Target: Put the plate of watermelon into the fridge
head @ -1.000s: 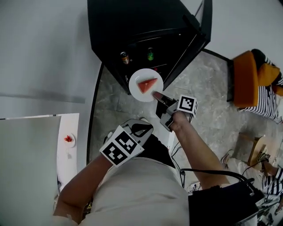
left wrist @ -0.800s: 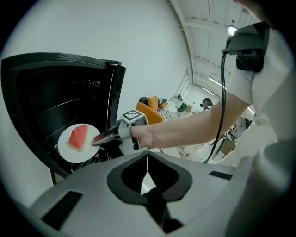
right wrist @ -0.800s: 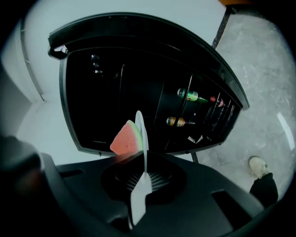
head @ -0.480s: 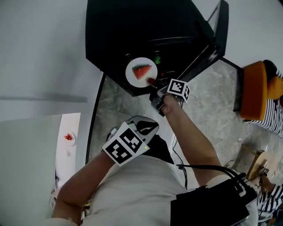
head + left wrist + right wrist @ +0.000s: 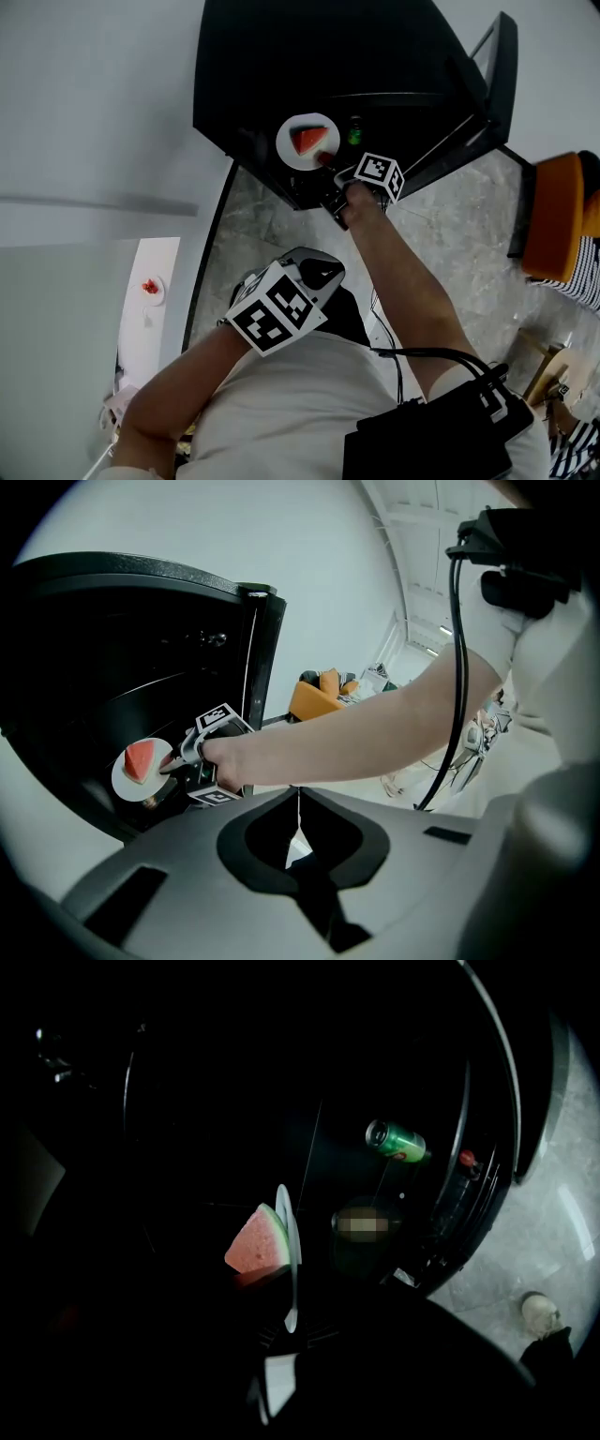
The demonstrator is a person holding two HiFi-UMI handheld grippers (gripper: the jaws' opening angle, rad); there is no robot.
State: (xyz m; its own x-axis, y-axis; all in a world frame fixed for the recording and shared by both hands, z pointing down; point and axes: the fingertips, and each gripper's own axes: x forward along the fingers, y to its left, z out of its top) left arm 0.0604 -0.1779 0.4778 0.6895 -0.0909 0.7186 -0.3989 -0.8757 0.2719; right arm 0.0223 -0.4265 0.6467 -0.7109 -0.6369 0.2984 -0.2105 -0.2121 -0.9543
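A white plate bearing a red watermelon wedge hangs at the mouth of the open black fridge. My right gripper is shut on the plate's near rim and reaches into the opening. Seen from the right gripper view, the plate is edge-on, with the wedge on its left face, inside the dark fridge. The left gripper view has the plate low at the left. My left gripper stays back near my body, shut and holding nothing.
The fridge door stands open to the right. A green can lies on a shelf inside. An orange chair is on the marble floor at the right. A white counter with a small dish is at the left.
My right gripper has carried the plate from in front of the fridge up the picture, into the fridge's opening. The left gripper has shifted a little along with my body.
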